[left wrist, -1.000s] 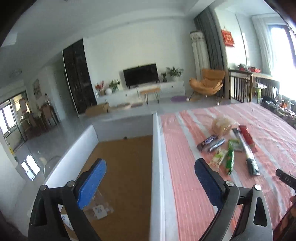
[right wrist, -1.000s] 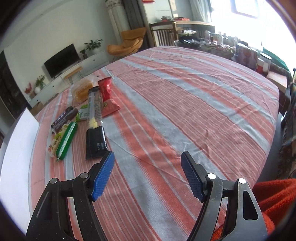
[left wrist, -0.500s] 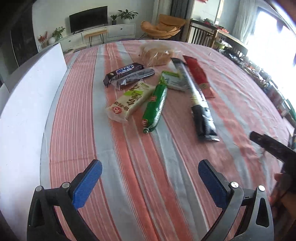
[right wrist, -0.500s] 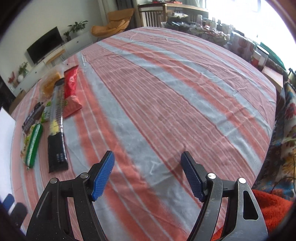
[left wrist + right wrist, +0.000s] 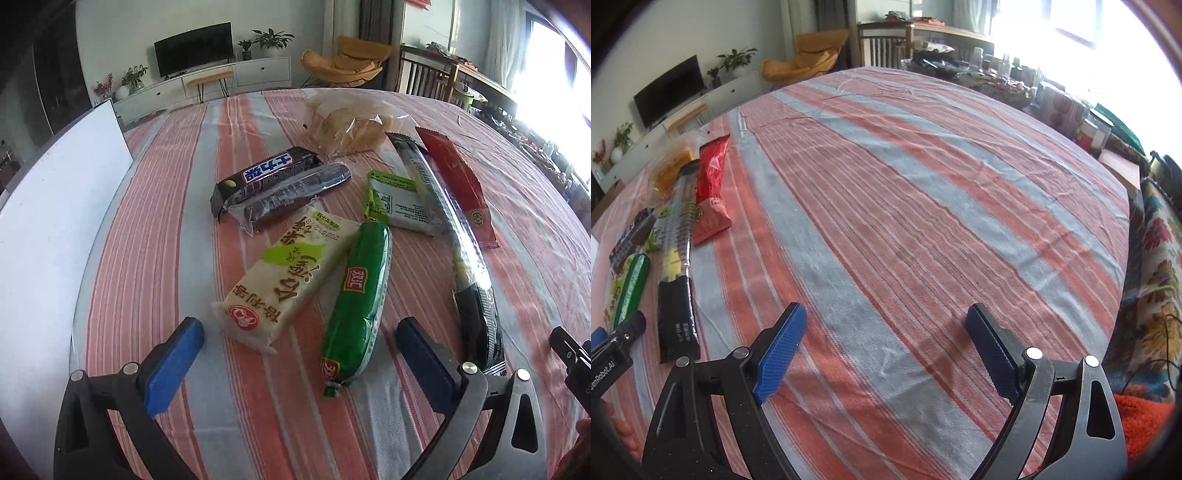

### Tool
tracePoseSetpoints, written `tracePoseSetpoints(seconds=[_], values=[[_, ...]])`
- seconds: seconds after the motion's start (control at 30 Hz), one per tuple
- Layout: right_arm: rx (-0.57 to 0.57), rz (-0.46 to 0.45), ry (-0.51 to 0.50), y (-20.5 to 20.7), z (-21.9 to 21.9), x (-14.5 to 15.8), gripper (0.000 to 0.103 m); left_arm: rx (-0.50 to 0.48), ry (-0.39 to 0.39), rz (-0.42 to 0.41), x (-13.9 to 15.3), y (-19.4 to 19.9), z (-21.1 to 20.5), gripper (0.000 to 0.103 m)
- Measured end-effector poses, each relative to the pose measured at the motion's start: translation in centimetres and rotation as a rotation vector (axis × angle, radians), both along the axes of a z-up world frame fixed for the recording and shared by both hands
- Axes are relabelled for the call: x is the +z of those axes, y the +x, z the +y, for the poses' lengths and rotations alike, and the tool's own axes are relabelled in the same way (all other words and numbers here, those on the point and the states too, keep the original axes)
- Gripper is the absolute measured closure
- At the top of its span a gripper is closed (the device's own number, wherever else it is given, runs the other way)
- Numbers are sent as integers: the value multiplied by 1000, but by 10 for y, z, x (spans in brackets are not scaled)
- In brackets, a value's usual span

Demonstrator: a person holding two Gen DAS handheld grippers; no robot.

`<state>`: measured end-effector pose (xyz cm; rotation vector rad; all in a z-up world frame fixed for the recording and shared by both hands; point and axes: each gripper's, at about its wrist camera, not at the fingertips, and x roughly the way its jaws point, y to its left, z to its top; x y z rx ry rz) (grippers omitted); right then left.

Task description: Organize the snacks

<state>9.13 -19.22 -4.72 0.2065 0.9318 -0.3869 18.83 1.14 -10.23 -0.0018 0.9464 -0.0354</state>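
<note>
Several snack packs lie on the striped cloth. In the left wrist view a cream rice-cracker pack (image 5: pixel 288 273) and a green sausage (image 5: pixel 358 299) lie just ahead of my open left gripper (image 5: pixel 299 328), which holds nothing. Behind them are a dark chocolate bar (image 5: pixel 266 173), a clear-wrapped dark bar (image 5: pixel 291 195), a green-white sachet (image 5: pixel 397 201), a long clear-and-black tube pack (image 5: pixel 454 251), a red pack (image 5: pixel 458 184) and a bag of bread (image 5: pixel 347 125). My right gripper (image 5: pixel 886 317) hovers over bare cloth, its jaws opening, nothing between them. The same snacks, such as the red pack (image 5: pixel 711 192), lie at its left.
A white board (image 5: pixel 55 229) runs along the table's left edge. The striped tablecloth (image 5: pixel 923 203) stretches to the right. Jars and boxes (image 5: pixel 1063 107) crowd the far right edge. A flowered cloth (image 5: pixel 1160 280) hangs beside the table. The left gripper's body (image 5: pixel 613 347) shows at the right wrist view's left edge.
My left gripper swung from the floor beside the table over onto the snacks and dropped closer to them. The right gripper's jaws have widened and it tilted down slightly.
</note>
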Motion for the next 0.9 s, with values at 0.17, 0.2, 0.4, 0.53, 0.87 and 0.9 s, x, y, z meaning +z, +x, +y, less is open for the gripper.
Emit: tracePoseSetpoints(seconds=[0.17, 0.2, 0.4, 0.53, 0.87, 0.9], values=[[-3, -2, -4, 0, 0, 0, 12, 0, 0, 0, 0, 0, -1, 0], [-4, -2, -6, -1, 0, 0, 12, 1, 0, 0, 0, 0, -1, 0], [-12, -9, -12, -2, 2, 0, 12, 1, 1, 0, 1, -1, -1, 0], [-11, -10, -12, -2, 2, 0, 12, 1, 1, 0, 1, -1, -1, 0], [-12, -11, -14, -2, 3, -1, 12, 1, 1, 0, 1, -1, -1, 0], [-11, -11, -14, -2, 3, -1, 11, 1, 1, 0, 1, -1, -1, 0]])
